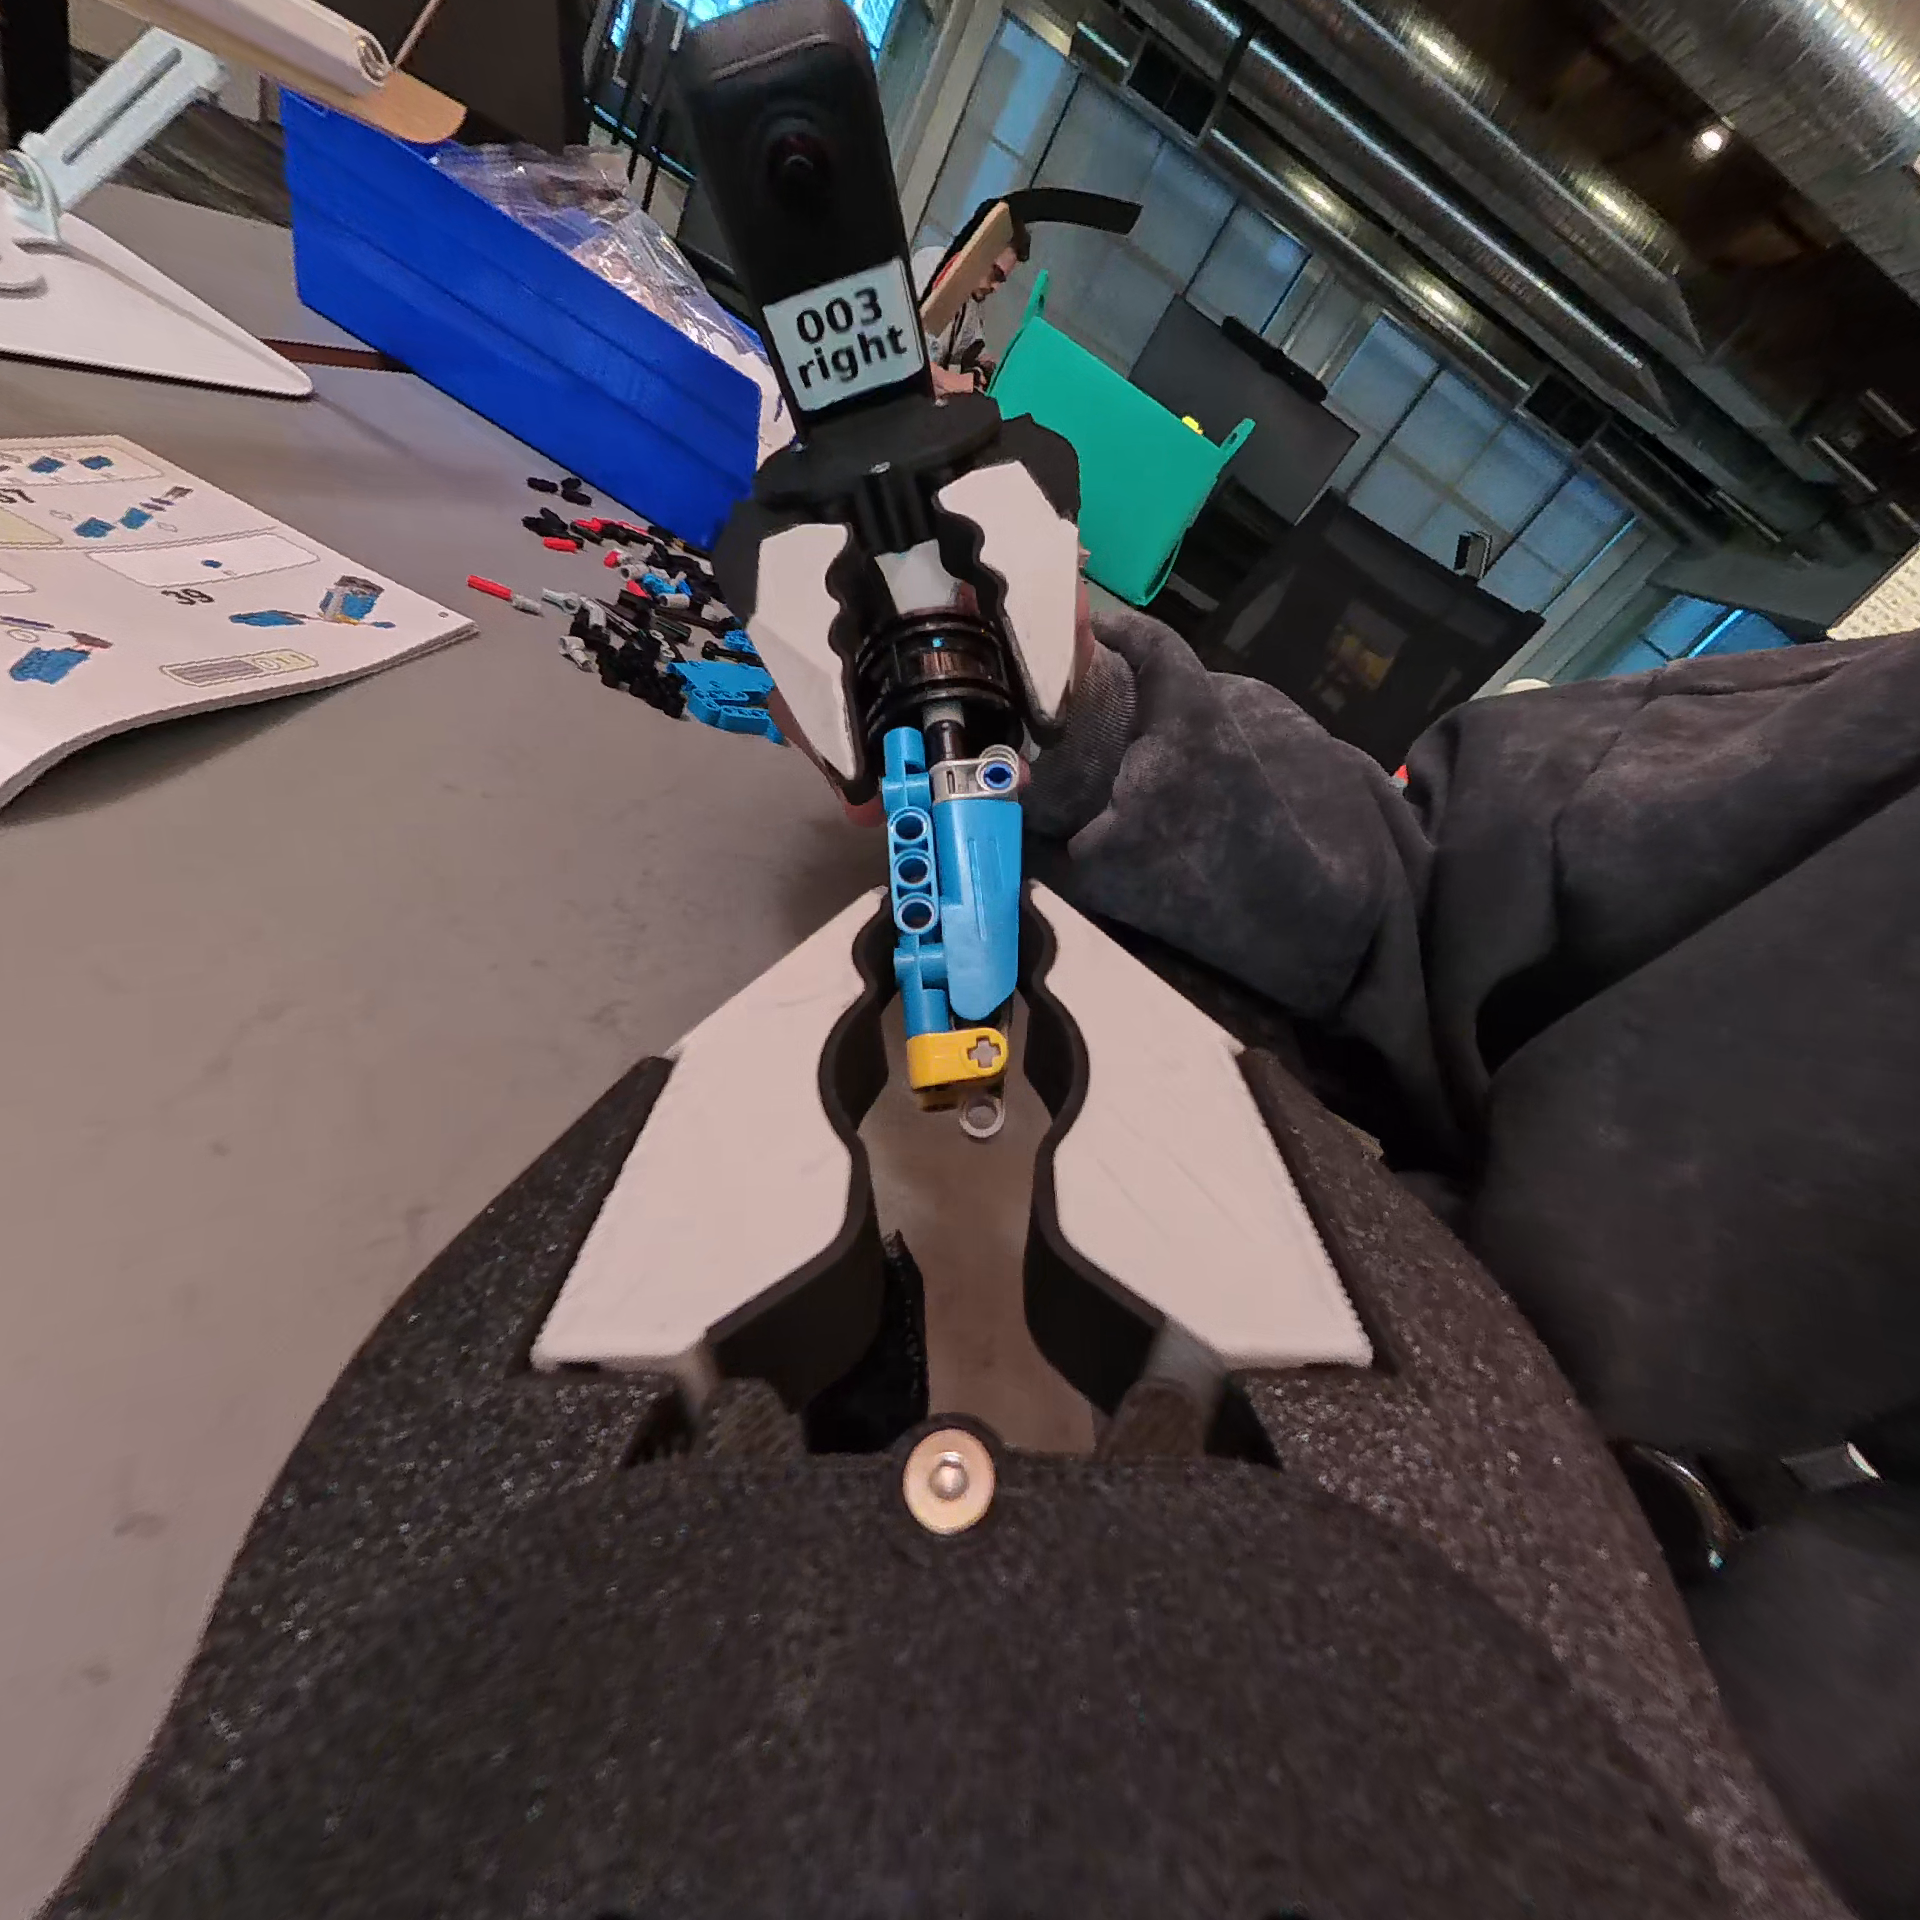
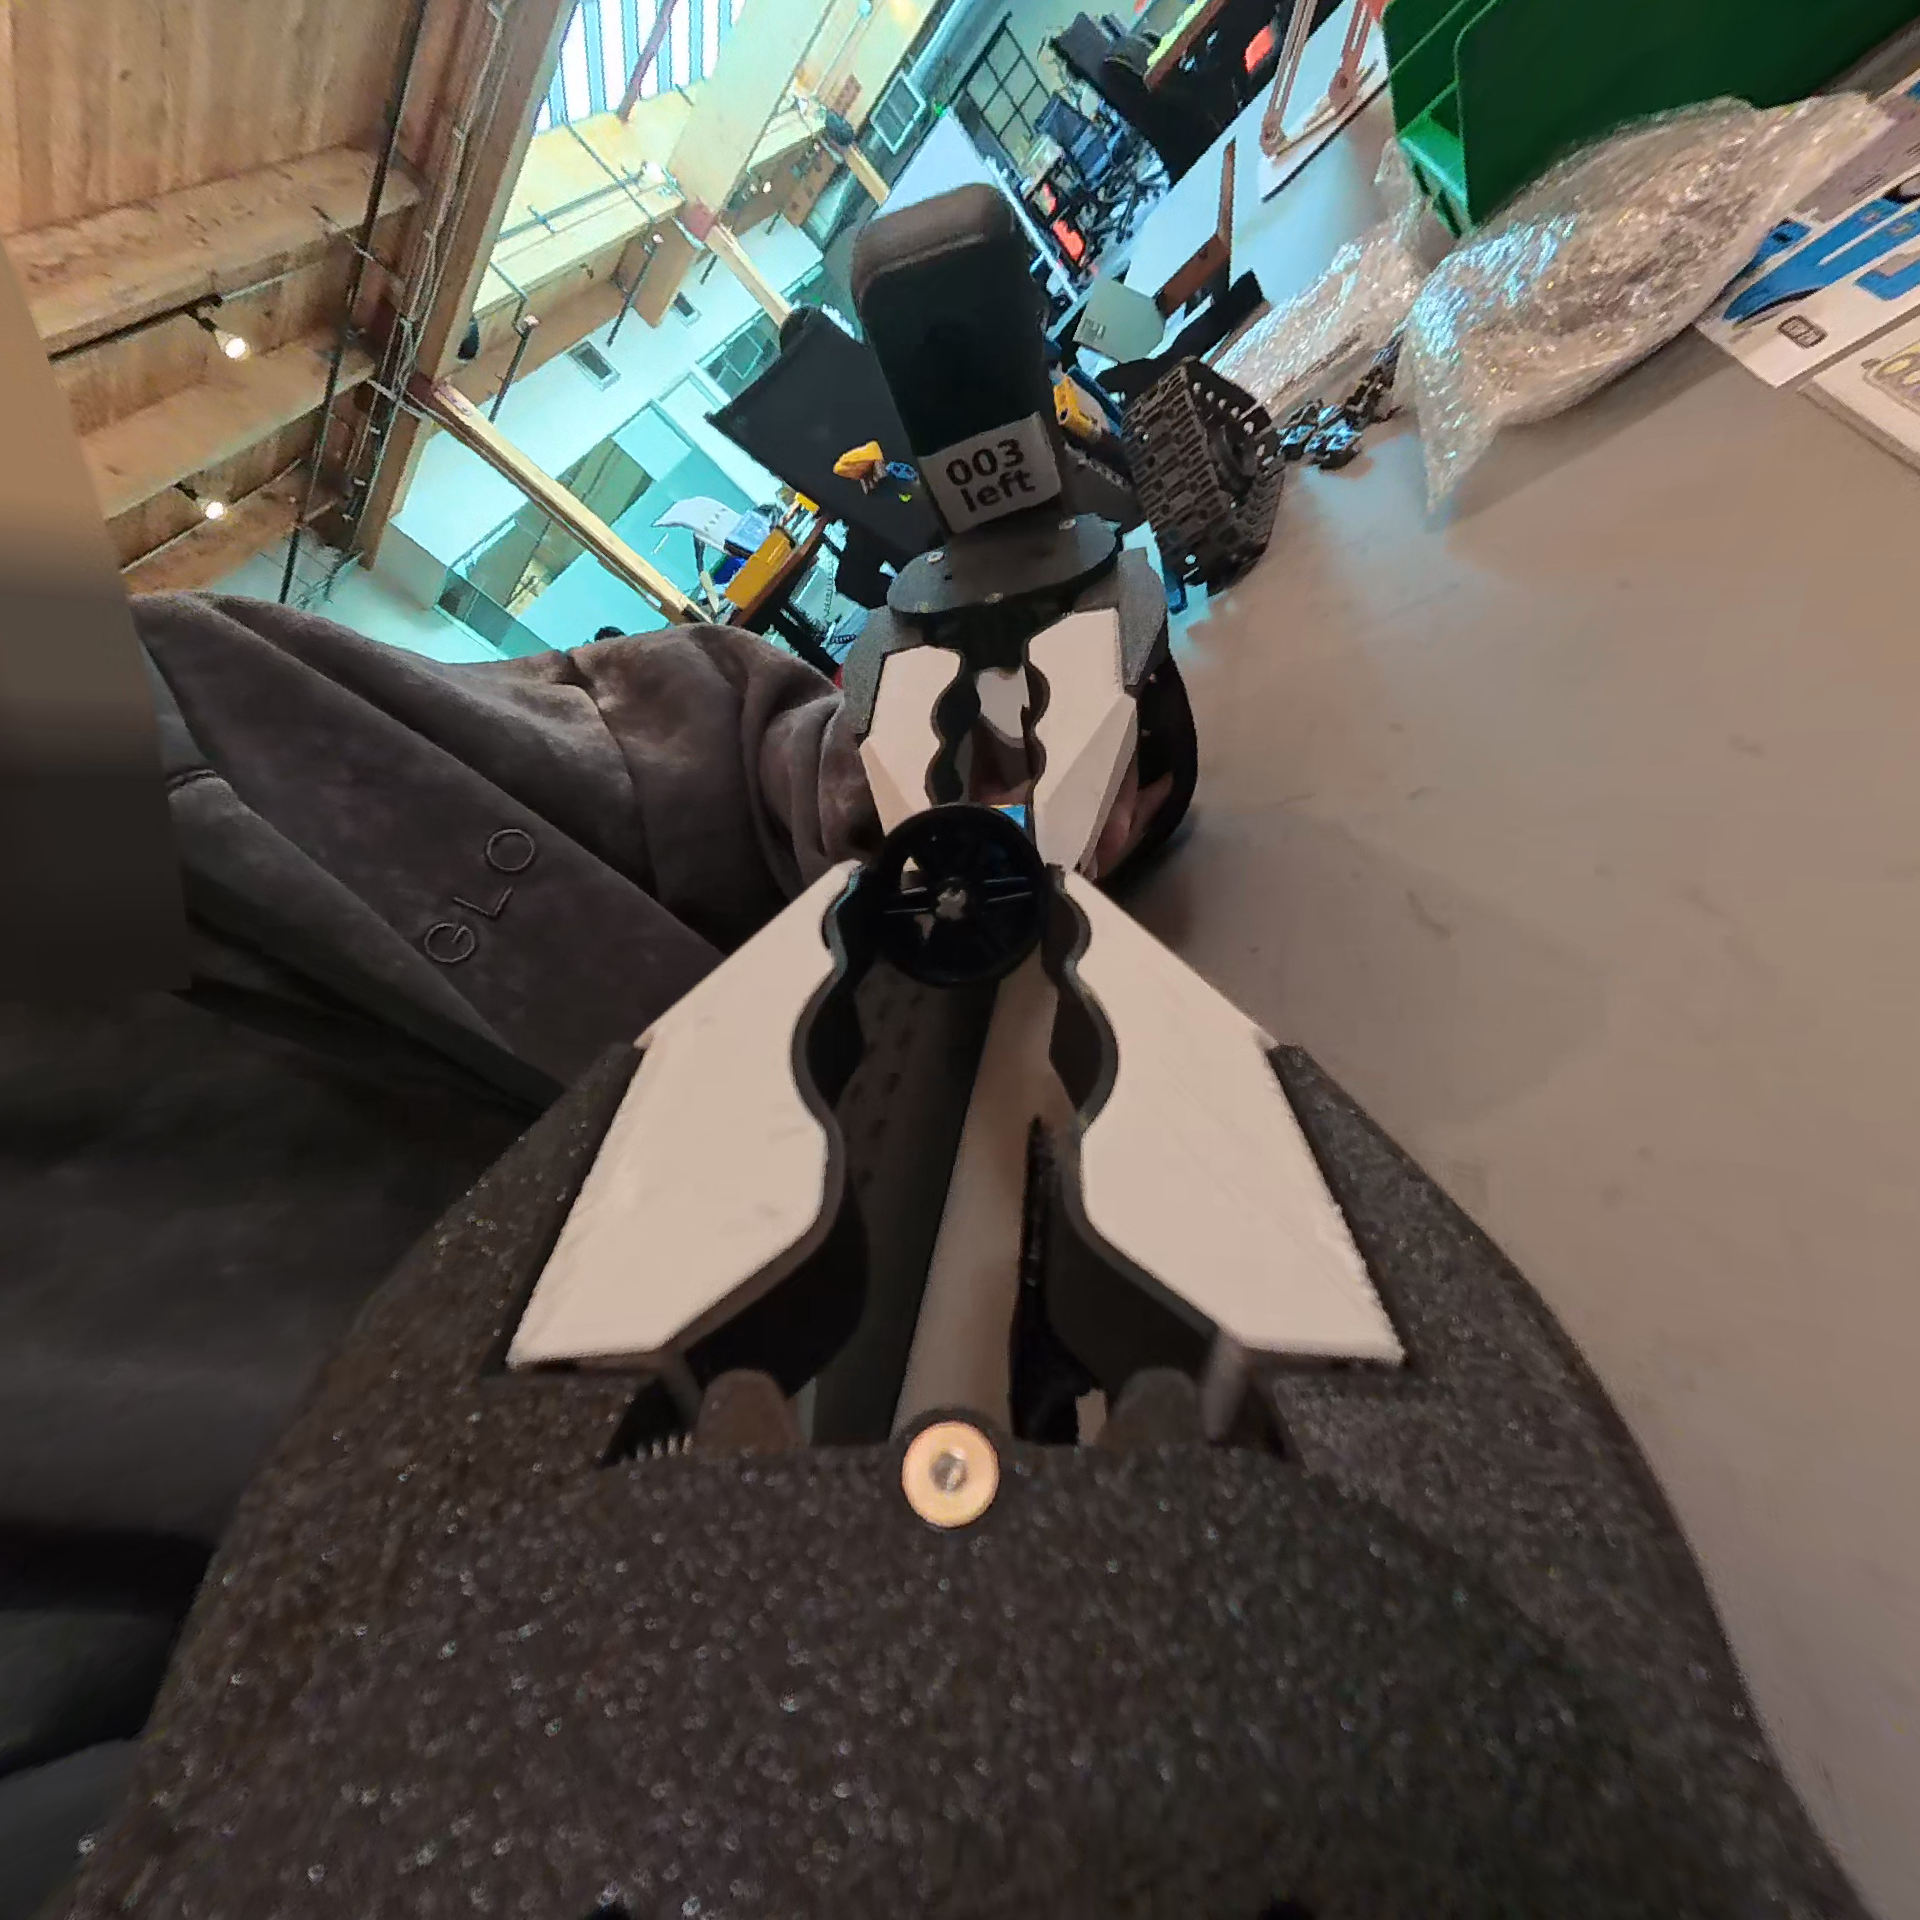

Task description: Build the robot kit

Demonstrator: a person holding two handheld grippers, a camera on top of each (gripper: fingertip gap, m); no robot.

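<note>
My left gripper [image 1: 961, 914] is shut on a blue brick assembly [image 1: 956, 894] with a yellow connector [image 1: 951, 1058] at its near end, held above the grey table [image 1: 364, 987]. The assembly's far end carries a black wheel [image 1: 925, 665]. My right gripper [image 1: 940, 748] faces the left one and is shut on that wheel. In the right wrist view the right gripper [image 2: 961, 894] clamps the black wheel [image 2: 956, 914] at its fingertips. The left gripper [image 2: 997, 821] sits just behind it, tip to tip. The blue assembly is almost fully hidden there.
A blue bin [image 1: 499, 312], an open instruction booklet [image 1: 156, 592], a pile of loose small pieces [image 1: 644, 623] and a green bin [image 1: 1112, 468] lie on the table. A black tracked model [image 2: 1205, 468], plastic bags [image 2: 1610, 260] and green trays [image 2: 1662, 94] stand farther off. Dark sleeves [image 1: 1299, 852] are close by. My left and right fingertips are right by each other.
</note>
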